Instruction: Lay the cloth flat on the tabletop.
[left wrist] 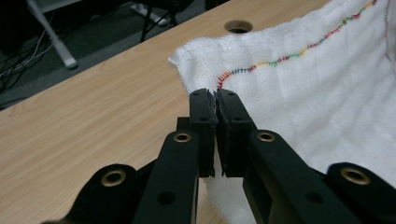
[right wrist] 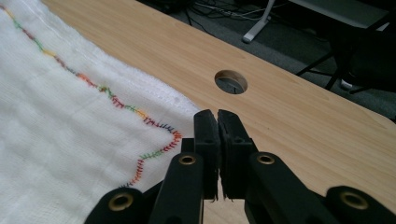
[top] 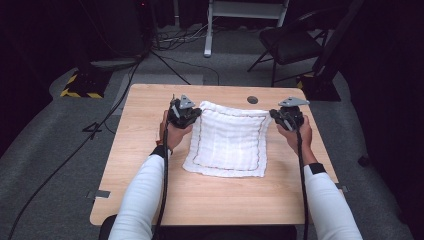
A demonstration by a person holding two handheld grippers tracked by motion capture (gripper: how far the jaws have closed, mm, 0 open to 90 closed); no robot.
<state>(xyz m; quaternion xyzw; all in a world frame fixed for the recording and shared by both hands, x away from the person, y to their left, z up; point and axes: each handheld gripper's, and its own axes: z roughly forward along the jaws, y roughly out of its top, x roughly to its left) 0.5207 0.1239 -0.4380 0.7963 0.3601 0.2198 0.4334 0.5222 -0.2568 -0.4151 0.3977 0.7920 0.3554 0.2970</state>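
Lying mid-table, the white cloth [top: 227,140] has its two far corners pinched: the left gripper [left wrist: 215,93] and right gripper [right wrist: 217,114] each have jaws clamped tight on fabric. This looks like the start of a fold; next, both should lift evenly toward the near edge. The wooden table [top: 150,150] has a cable hole [right wrist: 231,81]; a chair [top: 290,42] stands behind it.
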